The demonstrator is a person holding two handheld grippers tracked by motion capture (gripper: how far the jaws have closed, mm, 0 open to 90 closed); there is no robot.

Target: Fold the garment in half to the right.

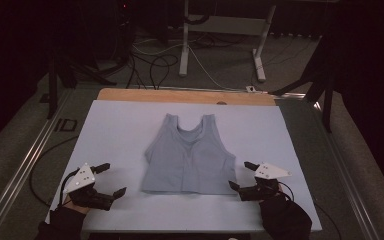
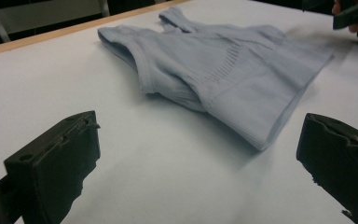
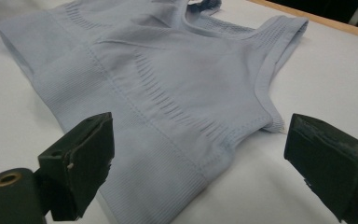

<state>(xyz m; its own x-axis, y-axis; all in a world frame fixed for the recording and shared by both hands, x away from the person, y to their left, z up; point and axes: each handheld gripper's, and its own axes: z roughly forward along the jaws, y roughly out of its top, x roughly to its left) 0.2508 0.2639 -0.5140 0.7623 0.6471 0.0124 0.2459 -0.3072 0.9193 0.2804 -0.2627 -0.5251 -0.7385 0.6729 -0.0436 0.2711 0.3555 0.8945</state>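
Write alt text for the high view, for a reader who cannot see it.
A pale blue tank top lies flat on a white sheet covering the table, straps pointing away from the person. The left gripper and the right gripper rest with open jaws at either side of its hem, holding nothing.

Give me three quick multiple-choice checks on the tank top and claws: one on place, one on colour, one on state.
1. Where does the tank top lie?
A. flat on the white sheet, between the claws
B. hanging off the far edge
C. on the floor

2. Its colour?
A. red
B. pale blue-grey
C. black

3. State of the left claw and right claw?
A. both clamped on the hem
B. one holds a strap
C. both open, holding nothing

Answers: 1 A, the high view shows it spread between them; 2 B, every view shows that tone; 3 C, the jaws stand apart with no cloth pinched.
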